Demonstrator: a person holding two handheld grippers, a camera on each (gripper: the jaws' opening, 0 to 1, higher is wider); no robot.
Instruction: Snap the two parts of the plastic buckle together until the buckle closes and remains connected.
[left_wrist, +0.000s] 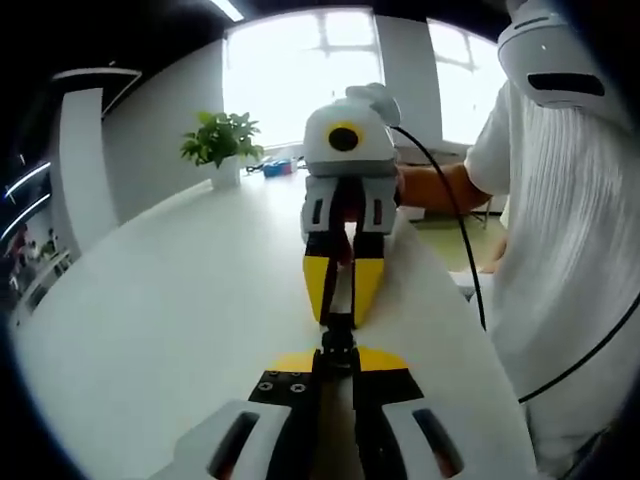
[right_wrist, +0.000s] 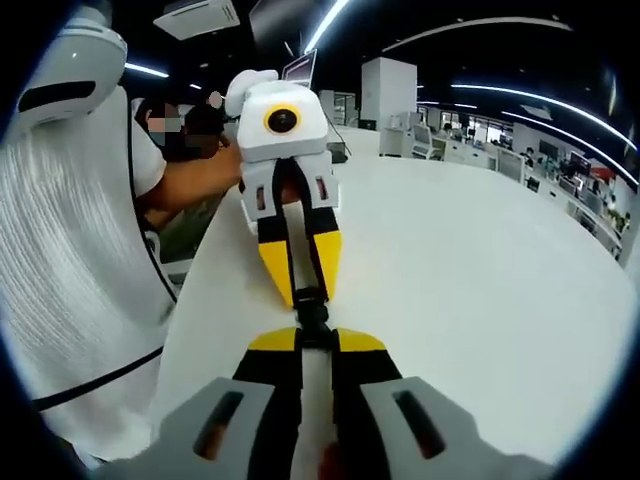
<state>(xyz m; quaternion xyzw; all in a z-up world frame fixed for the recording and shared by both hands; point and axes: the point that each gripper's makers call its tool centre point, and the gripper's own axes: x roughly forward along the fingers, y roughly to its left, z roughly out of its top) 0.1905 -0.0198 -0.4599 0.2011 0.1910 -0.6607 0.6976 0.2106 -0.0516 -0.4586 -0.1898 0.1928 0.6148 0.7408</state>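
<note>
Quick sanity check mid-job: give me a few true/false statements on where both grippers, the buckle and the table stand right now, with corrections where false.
1. The left gripper and right gripper face each other tip to tip. True.
2. The black buckle lies loose on the white table, away from both grippers. False: it sits between the opposing jaw tips, held up off the table.
3. Both grippers' jaws are spread wide open. False: each pair is closed narrowly on a buckle part.
4. A potted plant stands on the far end of the table. True.
5. The person wears a black shirt. False: the shirt is white.
</note>
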